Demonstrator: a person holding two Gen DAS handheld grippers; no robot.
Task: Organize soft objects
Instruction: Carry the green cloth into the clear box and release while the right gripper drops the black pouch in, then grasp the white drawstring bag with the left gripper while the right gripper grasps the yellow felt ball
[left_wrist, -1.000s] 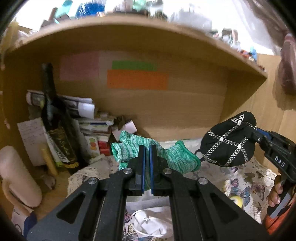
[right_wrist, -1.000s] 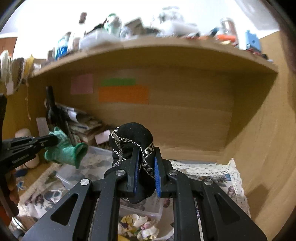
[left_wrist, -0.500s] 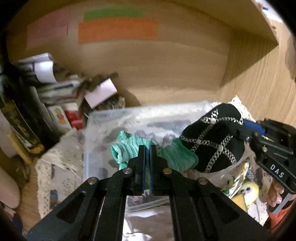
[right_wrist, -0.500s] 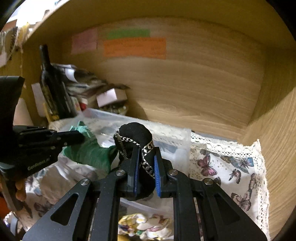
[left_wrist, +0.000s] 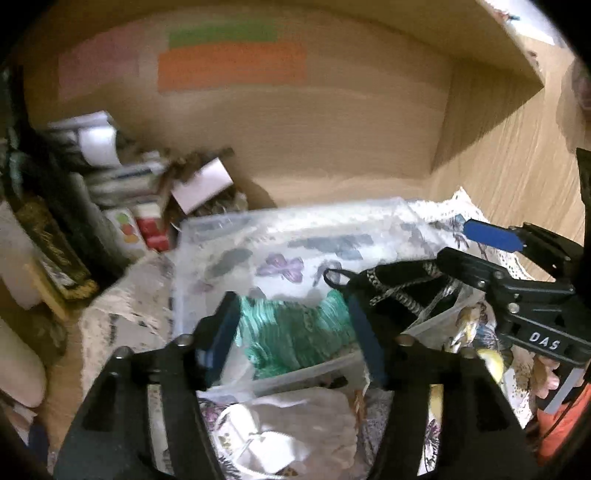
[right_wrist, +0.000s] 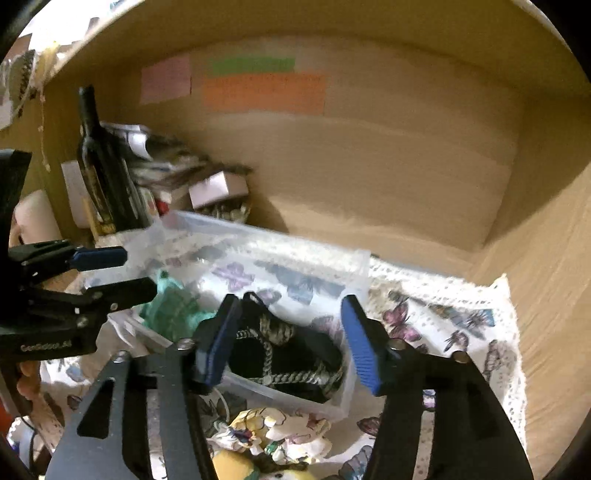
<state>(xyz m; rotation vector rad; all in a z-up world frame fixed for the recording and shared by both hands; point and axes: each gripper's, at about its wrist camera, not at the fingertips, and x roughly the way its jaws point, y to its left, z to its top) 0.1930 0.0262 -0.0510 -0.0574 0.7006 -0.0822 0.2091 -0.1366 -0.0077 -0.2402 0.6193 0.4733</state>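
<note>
A clear plastic bin (left_wrist: 207, 236) (right_wrist: 354, 262) sits on a butterfly-print cloth inside a wooden shelf. A green knitted item (left_wrist: 295, 332) (right_wrist: 170, 306) lies in the bin's near left part. A black cap with silver chain trim (right_wrist: 291, 354) (left_wrist: 399, 288) lies in the bin beside it. My left gripper (left_wrist: 291, 332) is open, its jaws on either side of the green item. My right gripper (right_wrist: 288, 343) is open, its jaws on either side of the black cap. Each gripper shows in the other's view.
A dark wine bottle (right_wrist: 99, 162), stacked papers and small boxes (right_wrist: 218, 192) crowd the shelf's left back. A lace-edged butterfly cloth (right_wrist: 458, 317) covers the shelf floor. Crumpled printed fabric and a yellow item (right_wrist: 273, 443) lie in front of the bin.
Both grippers came down over the bin and opened. The green item and the black cap left the jaws and now lie in the bin.
</note>
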